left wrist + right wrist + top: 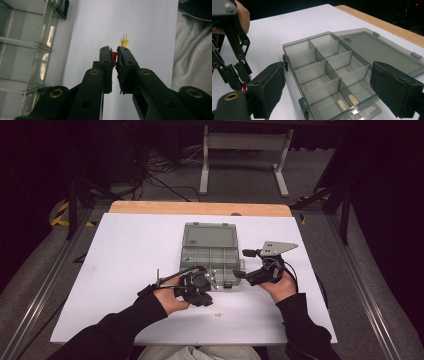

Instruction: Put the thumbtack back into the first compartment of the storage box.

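Note:
My left gripper [114, 55] is shut on a small red part [115, 56], whose tip shows between the black pads. It hovers over the white table near the box's front corner [210, 292]. Just past it, a small yellow part [124, 42] with thin metal pins lies on the table [218, 314]. The grey compartment box [210, 256] lies open, its lid folded back and its cells empty. My right gripper [243, 263] stands open at the box's right front corner. Its pads [269, 86] straddle the near cells [328, 67] without touching them. The left gripper [233, 62] and red part [244, 87] also appear in the right gripper view.
The white board [125, 255] covers a wooden table [200, 208]. Grey floor, cables and a metal frame [245, 150] lie beyond the far edge. The person's light clothing [192, 50] is close to the near edge.

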`<state>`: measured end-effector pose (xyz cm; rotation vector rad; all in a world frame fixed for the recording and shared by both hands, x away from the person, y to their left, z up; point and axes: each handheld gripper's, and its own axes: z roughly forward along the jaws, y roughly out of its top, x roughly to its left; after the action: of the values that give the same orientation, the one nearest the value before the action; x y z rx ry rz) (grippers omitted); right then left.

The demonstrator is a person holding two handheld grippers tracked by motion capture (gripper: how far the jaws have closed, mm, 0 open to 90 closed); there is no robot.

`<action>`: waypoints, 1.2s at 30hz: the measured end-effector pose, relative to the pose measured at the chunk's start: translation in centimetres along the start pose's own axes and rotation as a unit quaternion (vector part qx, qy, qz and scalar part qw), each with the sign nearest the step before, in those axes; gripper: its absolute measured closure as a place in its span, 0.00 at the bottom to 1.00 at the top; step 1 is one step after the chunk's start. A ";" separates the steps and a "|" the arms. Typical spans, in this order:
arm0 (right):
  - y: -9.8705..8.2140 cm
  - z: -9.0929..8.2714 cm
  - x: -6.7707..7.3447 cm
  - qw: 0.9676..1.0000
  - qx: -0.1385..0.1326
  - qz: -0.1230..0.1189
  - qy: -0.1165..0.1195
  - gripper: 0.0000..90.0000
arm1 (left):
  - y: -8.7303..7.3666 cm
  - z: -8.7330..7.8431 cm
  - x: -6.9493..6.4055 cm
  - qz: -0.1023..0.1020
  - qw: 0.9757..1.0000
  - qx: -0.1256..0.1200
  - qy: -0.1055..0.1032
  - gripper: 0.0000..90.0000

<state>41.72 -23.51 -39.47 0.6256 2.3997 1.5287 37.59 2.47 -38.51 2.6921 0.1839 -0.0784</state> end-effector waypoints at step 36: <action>-0.2 0.0 -0.2 1.000 -0.002 0.004 0.000 0.14 | 1.1 -5.6 4.9 -0.038 0.998 -0.023 0.053 0.92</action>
<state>41.84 -23.65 -39.63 0.6345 2.3974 1.5352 42.77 4.52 -33.43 2.6442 0.3158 0.0454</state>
